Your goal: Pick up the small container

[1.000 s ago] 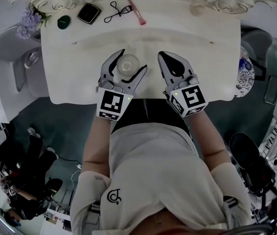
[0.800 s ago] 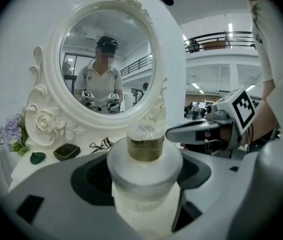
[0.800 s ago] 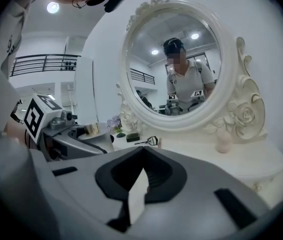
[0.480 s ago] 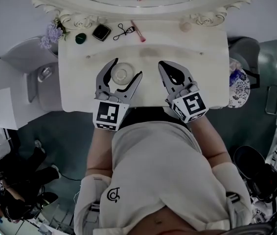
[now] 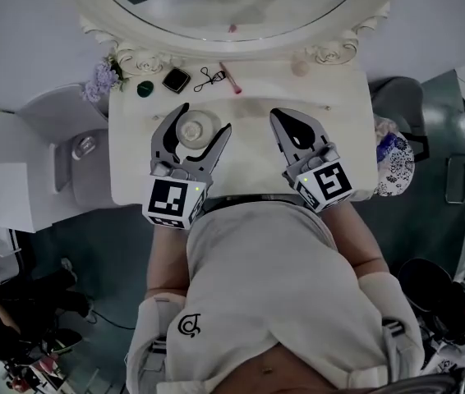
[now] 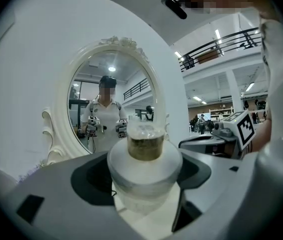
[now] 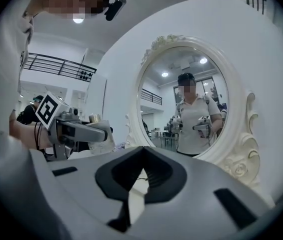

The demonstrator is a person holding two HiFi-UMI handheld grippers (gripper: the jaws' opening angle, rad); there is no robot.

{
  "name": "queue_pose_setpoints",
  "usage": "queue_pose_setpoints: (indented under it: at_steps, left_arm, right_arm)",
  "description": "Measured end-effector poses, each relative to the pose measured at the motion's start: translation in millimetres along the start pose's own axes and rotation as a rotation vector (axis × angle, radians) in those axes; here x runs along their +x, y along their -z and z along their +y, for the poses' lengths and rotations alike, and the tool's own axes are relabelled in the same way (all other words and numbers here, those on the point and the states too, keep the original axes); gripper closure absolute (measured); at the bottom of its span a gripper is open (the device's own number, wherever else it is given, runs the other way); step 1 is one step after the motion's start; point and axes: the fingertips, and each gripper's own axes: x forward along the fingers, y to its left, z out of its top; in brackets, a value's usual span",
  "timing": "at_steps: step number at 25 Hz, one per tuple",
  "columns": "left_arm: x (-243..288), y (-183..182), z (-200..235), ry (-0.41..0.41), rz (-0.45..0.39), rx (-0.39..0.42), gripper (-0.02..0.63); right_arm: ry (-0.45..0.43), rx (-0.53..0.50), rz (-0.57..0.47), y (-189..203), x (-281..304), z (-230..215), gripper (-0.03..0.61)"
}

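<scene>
The small container (image 5: pixel 193 127), a clear round jar with a pale lid, sits between the jaws of my left gripper (image 5: pixel 207 116), which is shut on it above the left half of the white vanity table (image 5: pixel 347 146). In the left gripper view the small container (image 6: pixel 144 156) fills the gap of the left gripper (image 6: pixel 144 176), with the mirror behind it. My right gripper (image 5: pixel 280 115) hovers over the table's middle right, shut and holding nothing. In its own view the right gripper (image 7: pixel 141 149) shows its jaws meeting at the tips.
An oval ornate mirror (image 5: pixel 241 19) stands at the table's back. Along the back edge lie purple flowers (image 5: pixel 101 80), a green lid (image 5: pixel 145 89), a black compact (image 5: pixel 176 80), an eyelash curler (image 5: pixel 209 76) and a pink brush (image 5: pixel 231 78). A grey seat (image 5: pixel 76 146) stands to the left.
The table has shrunk and slid away in the head view while both grippers keep their size. The left gripper has risen with the container held in it.
</scene>
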Motion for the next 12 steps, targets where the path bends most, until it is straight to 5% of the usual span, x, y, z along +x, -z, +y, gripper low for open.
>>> queue_pose_setpoints:
  at_steps: [12]
  left_arm:
    - [-3, -15, 5, -0.009, -0.005, 0.01, 0.262]
  right_arm:
    - [-0.034, -0.01, -0.018, -11, 2, -1, 0.574]
